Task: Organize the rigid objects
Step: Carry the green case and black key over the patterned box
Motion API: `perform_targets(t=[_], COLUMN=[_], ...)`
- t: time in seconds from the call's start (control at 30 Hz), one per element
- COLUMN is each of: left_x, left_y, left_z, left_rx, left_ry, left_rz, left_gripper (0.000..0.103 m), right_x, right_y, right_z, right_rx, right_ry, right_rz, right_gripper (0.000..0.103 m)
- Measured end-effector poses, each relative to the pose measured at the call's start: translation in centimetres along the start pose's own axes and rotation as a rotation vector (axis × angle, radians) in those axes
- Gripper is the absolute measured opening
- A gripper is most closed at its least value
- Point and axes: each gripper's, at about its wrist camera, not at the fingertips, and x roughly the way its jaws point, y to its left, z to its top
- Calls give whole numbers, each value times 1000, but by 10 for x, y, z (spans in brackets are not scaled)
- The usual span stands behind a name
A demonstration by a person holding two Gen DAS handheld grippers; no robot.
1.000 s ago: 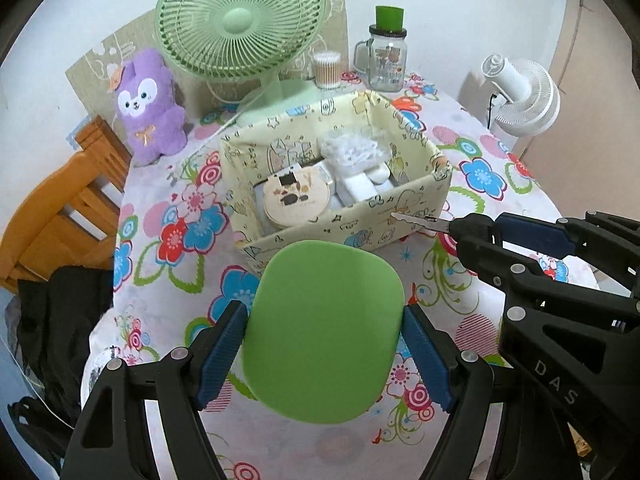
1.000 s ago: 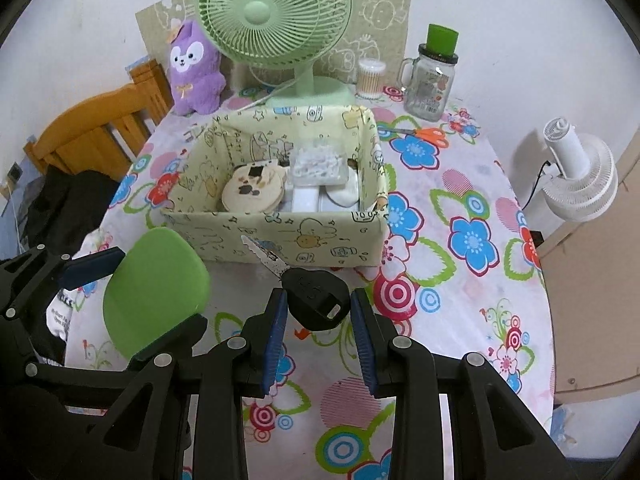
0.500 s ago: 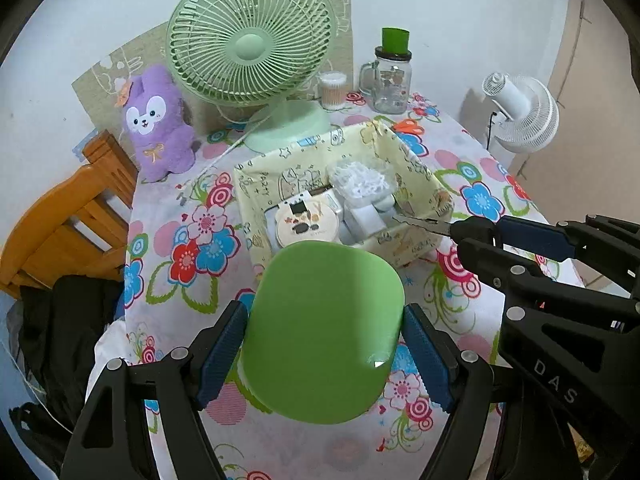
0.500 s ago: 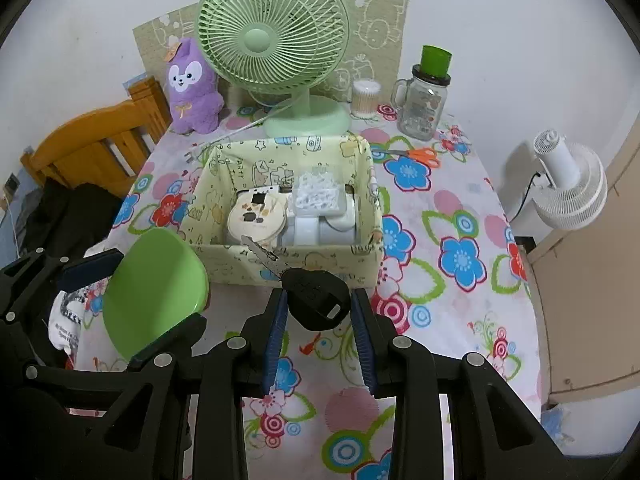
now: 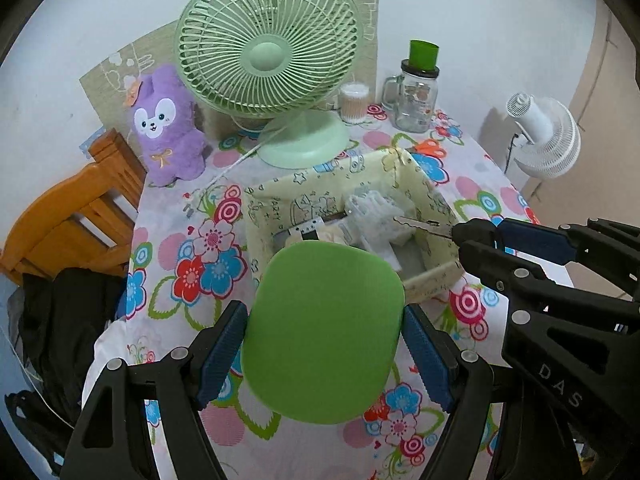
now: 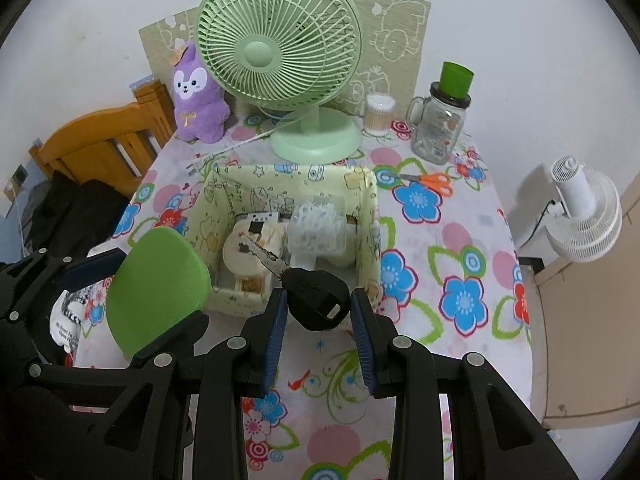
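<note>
My left gripper (image 5: 323, 344) is shut on a flat green rounded lid (image 5: 324, 328), held above the table's near edge; the same lid (image 6: 158, 286) shows at the left in the right wrist view. My right gripper (image 6: 318, 304) is shut on a car key (image 6: 316, 294) by its black head, the metal blade pointing over the box. In the left wrist view the key (image 5: 424, 226) juts in from the right. The cream fabric box (image 6: 370, 224) on the floral table holds a round beige case (image 6: 250, 250), a clear plastic piece (image 6: 318, 226) and white items.
A green desk fan (image 6: 280, 52), a purple plush (image 6: 198, 98), a cotton-swab jar (image 6: 379, 114), a glass mug with green lid (image 6: 442, 120) and orange scissors (image 6: 434, 181) stand behind the box. A wooden chair (image 6: 104, 142) is left, a white fan (image 6: 584, 212) right.
Both grippers have drawn back and risen with their loads, so the box and table look smaller and farther. The key's blade now hangs over the box's inside.
</note>
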Motion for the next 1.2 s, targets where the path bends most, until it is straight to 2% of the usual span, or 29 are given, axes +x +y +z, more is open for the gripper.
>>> perform_targets(t=[0.67, 1.2], left_x=[30, 72], left_y=[6, 10], left_z=[30, 40], left_rx=[-26, -24], left_ry=[11, 78], left_rz=[29, 46], left_gripper=[80, 80], right_x=[36, 86], right_y=[-11, -21], right_z=[37, 47], right_rx=[-28, -21], right_ry=[24, 104], right_rz=[31, 39], right_gripper=[35, 36])
